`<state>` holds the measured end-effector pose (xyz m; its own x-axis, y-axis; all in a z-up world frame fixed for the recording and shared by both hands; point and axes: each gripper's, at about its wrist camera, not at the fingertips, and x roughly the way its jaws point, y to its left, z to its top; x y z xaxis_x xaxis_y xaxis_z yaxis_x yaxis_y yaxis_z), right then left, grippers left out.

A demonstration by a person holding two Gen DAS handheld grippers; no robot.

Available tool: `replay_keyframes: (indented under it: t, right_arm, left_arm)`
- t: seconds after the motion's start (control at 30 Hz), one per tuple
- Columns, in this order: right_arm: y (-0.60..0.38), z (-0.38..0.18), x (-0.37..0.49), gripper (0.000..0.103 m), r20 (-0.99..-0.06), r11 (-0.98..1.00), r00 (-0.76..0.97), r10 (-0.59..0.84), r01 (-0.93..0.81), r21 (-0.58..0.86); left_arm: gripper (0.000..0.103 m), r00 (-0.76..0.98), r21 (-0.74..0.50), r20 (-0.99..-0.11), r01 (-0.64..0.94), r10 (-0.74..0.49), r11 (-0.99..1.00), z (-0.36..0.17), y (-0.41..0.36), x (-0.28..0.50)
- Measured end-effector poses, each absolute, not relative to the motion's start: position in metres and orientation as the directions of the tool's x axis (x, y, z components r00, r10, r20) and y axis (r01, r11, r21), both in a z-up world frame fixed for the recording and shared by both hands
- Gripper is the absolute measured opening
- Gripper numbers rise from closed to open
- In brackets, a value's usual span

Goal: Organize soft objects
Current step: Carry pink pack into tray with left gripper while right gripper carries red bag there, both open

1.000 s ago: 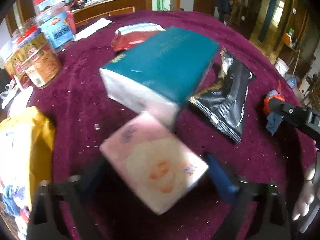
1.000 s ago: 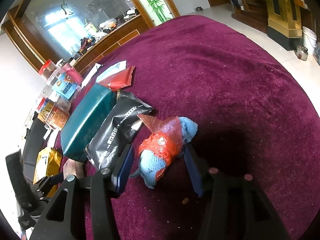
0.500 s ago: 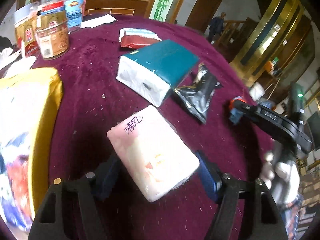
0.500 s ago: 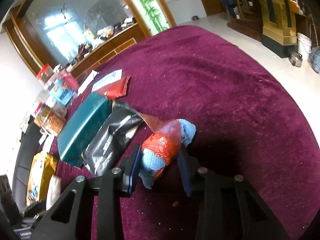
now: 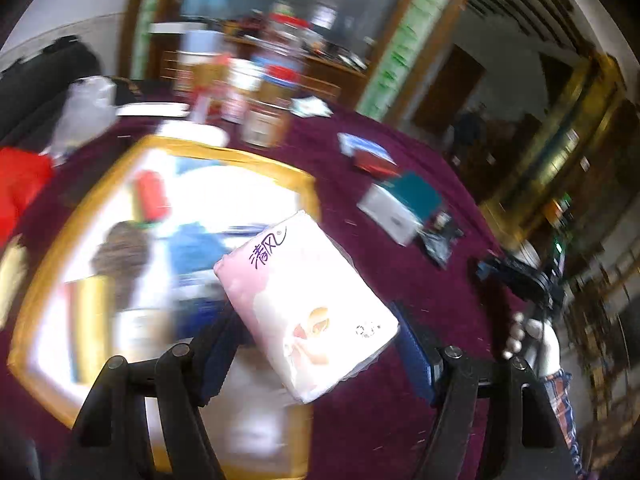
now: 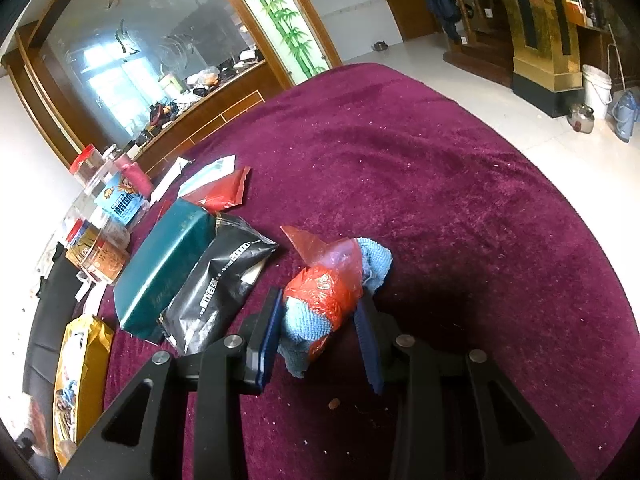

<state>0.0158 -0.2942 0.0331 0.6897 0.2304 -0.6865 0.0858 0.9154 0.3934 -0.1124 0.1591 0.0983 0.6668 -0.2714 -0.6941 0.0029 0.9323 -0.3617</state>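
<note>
My left gripper (image 5: 316,344) is shut on a pink tissue pack (image 5: 308,316) and holds it in the air, partly over a large yellow-edged bag (image 5: 160,264) on the purple tablecloth. My right gripper (image 6: 320,324) is shut on a blue cloth wrapped in a red plastic bag (image 6: 328,292), which rests on the cloth-covered table (image 6: 460,208). A teal tissue pack (image 6: 160,272) and a black foil pouch (image 6: 216,288) lie just left of the right gripper. They also show in the left wrist view, the teal pack (image 5: 404,204) far right.
Clear snack jars (image 6: 108,216) stand at the table's far left edge, with a red-and-white packet (image 6: 220,188) beside them. The yellow bag (image 6: 80,376) lies at the left edge. The table drops off to tiled floor (image 6: 520,92) on the right.
My left gripper has lifted the pink pack and swung it left, over the yellow bag. My right gripper's fingers have closed in on the red-bagged cloth.
</note>
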Motion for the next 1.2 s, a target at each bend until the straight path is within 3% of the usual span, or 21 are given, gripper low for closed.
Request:
replay_keyframes:
  t: [0.27, 0.43, 0.77, 1.0, 1.2]
  right_arm:
    - [-0.279, 0.056, -0.016, 0.034, -0.654, 0.935, 0.724, 0.218, 0.037, 0.352]
    - [-0.232, 0.084, -0.047, 0.034, -0.629, 0.928, 0.705, 0.328, -0.116, 0.353]
    - [-0.097, 0.107, -0.078, 0.034, -0.622, 0.815, 0.529, 0.577, -0.424, 0.395]
    - [0.002, 0.098, -0.089, 0.035, -0.653, 0.698, 0.334, 0.680, -0.566, 0.438]
    - [0.070, 0.092, -0.087, 0.035, -0.686, 0.651, 0.252, 0.683, -0.635, 0.415]
  left_arm:
    - [0.077, 0.733, -0.402, -0.664, -0.186, -0.146, 0.897, 0.095, 0.254, -0.155]
    - [0.077, 0.740, -0.373, -0.667, -0.239, -0.081, 0.897, 0.089, 0.281, -0.166]
    - [0.077, 0.735, -0.411, -0.670, -0.253, -0.102, 0.876, 0.070, 0.300, -0.177]
    - [0.077, 0.712, -0.282, -0.702, -0.258, -0.016, 0.924, 0.067, 0.297, -0.176]
    - [0.079, 0.655, -0.200, -0.755, -0.265, 0.024, 0.943, 0.047, 0.300, -0.160]
